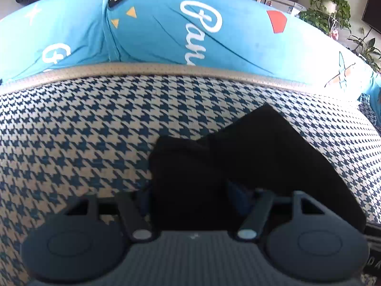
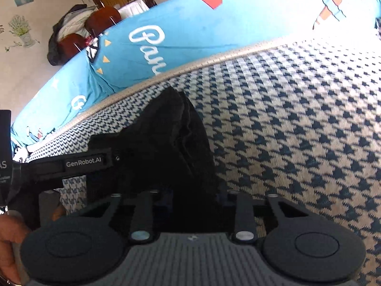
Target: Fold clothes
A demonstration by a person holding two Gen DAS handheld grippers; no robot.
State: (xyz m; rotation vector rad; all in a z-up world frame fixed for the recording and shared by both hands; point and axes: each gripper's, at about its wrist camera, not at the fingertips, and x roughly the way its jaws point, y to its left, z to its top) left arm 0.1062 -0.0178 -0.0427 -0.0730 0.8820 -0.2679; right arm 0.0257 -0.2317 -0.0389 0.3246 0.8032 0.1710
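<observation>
The black garment (image 1: 250, 157) lies bunched on the houndstooth cushion (image 1: 71, 131), running under both hand-held grippers. It looks soft, light and limp, so you'd want to pinch an edge or corner. Whether the left hand-held gripper (image 1: 197, 190) or the right one (image 2: 193, 193) grips cloth, you cannot tell. Only the right view shows the left unit (image 2: 85, 162) alongside, and your hand (image 2: 9, 243).
</observation>
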